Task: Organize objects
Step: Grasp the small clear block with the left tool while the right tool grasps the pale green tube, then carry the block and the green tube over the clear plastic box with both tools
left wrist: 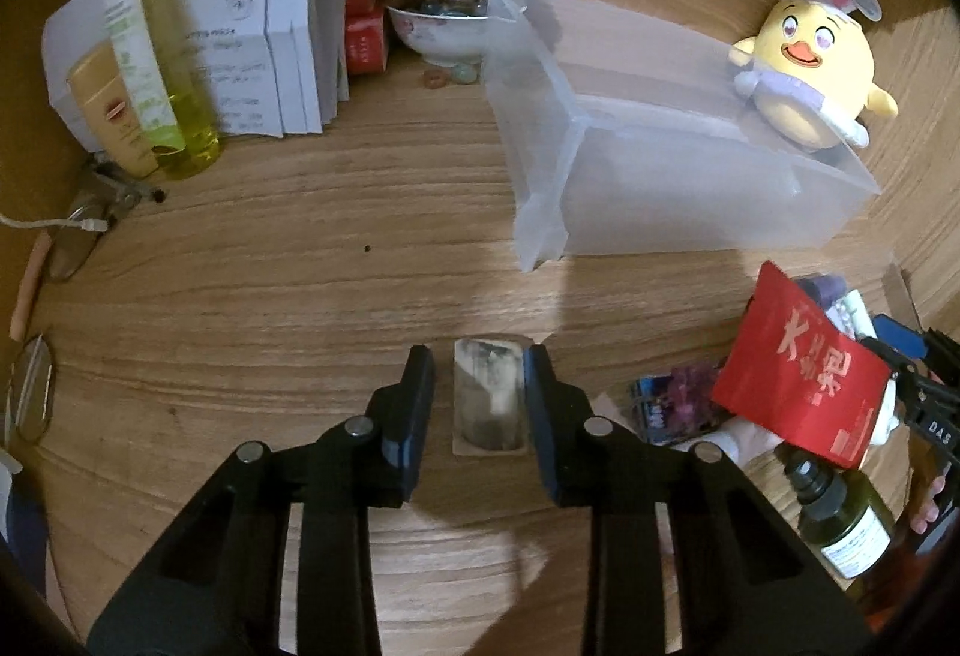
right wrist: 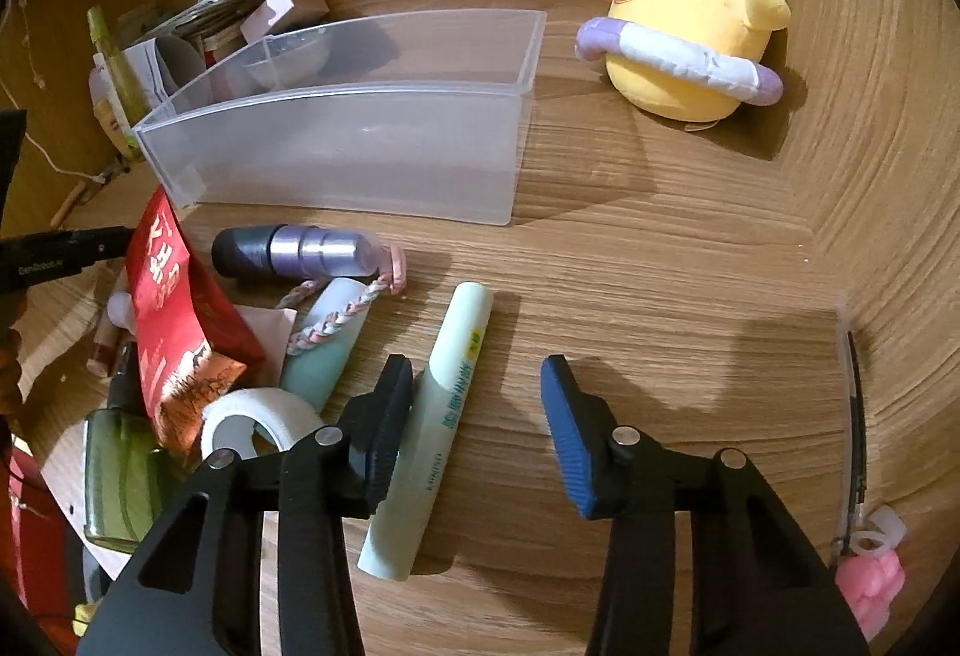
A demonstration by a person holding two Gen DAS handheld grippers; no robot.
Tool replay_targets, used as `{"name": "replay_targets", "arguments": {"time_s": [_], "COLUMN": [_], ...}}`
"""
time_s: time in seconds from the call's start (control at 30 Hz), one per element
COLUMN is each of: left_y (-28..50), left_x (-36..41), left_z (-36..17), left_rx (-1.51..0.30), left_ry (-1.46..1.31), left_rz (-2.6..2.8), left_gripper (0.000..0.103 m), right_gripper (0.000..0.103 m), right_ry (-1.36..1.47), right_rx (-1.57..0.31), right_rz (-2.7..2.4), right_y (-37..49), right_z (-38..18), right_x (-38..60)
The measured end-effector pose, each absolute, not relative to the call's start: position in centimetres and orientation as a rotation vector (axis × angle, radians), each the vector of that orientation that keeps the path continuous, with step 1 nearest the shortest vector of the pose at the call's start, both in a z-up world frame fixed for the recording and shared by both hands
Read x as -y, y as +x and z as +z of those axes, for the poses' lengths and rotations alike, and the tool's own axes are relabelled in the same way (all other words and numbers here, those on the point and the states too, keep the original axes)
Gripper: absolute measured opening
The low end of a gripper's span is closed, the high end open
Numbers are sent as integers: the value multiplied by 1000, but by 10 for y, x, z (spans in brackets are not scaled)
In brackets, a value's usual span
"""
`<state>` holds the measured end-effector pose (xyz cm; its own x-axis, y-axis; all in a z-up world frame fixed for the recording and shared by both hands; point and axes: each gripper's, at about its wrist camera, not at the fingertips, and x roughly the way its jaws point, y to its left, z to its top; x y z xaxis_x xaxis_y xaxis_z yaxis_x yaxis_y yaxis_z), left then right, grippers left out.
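Observation:
A translucent plastic bin (left wrist: 660, 164) (right wrist: 360, 140) stands empty on the wooden table. My left gripper (left wrist: 480, 392) has its jaws on either side of a small clear packet (left wrist: 487, 393) lying on the table; I cannot tell whether they touch it. My right gripper (right wrist: 477, 386) is open and empty above the table, its left finger beside a pale green tube (right wrist: 438, 416). Left of it lie a purple bottle (right wrist: 300, 251), a red pouch (right wrist: 174, 320) (left wrist: 804, 374), a mint tube (right wrist: 327, 344), a tape roll (right wrist: 258, 422) and a dark green bottle (right wrist: 120, 476) (left wrist: 846, 518).
A yellow chick plush (left wrist: 810, 62) (right wrist: 690, 26) sits beyond the bin. Papers (left wrist: 240, 56), a yellow-green bottle (left wrist: 162, 56) and a bowl of beads (left wrist: 444, 26) crowd the far left. Glasses (left wrist: 36, 392) lie at the left edge. A pink toy (right wrist: 870, 590) sits at the right.

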<state>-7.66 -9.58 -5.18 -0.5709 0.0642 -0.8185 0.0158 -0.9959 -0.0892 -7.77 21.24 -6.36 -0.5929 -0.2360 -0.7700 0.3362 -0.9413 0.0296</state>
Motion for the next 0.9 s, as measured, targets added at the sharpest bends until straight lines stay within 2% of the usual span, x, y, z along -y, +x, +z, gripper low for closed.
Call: {"name": "replay_targets", "arguments": {"time_s": [0.07,0.13,0.17,0.2,0.27,0.47,0.9], "left_y": [-74,-72,-72,-71,-72,-69,-48], "left_x": [93,88,86,84,82,87,75], "left_z": [-53,-55,-55,-55,-55,-47,22], "left_rx": [98,29,2,-17,-30,36,99], "left_ry": [-1428,-1414,-1413,-1405,-1402,-1361,-1031], "left_rz": [2770,2793,2798,2798,2799,2817,2910], "left_gripper": [31,31,30,24,23,23,23], "right_gripper": [34,23,20,18,15,14,14], "right_ry": [1195,1187,1186,1187,1187,1158,952], "right_rx": [-187,-196,-196,-193,-170,-110,-67], "right_rz": [-2552,-2560,-2561,-2565,-2563,-2576,-2644], "right_y": [-76,-76,-77,-77,-78,-77,-73], "right_z": [-64,-64,-64,-64,-64,-56,-10], "right_x": [-211,-210,-210,-210,-211,-218,-217]}}
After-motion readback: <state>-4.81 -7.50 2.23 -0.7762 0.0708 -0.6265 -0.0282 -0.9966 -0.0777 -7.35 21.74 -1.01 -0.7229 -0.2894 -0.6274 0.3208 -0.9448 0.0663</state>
